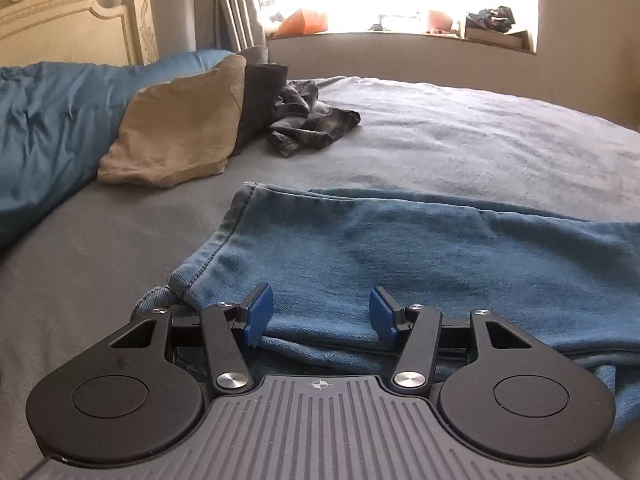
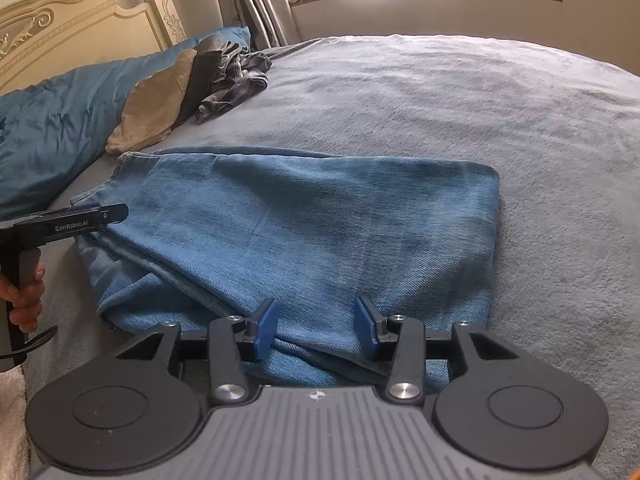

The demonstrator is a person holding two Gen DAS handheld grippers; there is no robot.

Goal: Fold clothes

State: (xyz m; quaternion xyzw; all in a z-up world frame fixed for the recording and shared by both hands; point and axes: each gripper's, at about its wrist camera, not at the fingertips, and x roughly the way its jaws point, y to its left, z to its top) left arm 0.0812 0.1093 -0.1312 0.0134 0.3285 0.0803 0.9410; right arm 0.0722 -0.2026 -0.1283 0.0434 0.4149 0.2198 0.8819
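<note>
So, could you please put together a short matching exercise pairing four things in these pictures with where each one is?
Things:
1. jeans
2. plaid garment
3. tan pillow
4. orange object

Places:
A. on the window sill
B. crumpled beside the dark pillow
C. leaning on the blue duvet
D. lying folded under both open grippers

Pairs: 1-D, 2-B, 3-C, 4-A

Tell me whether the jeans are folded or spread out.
Folded. The jeans lie doubled on the bed, layered edges showing at the near-left side, fold at right.
</note>
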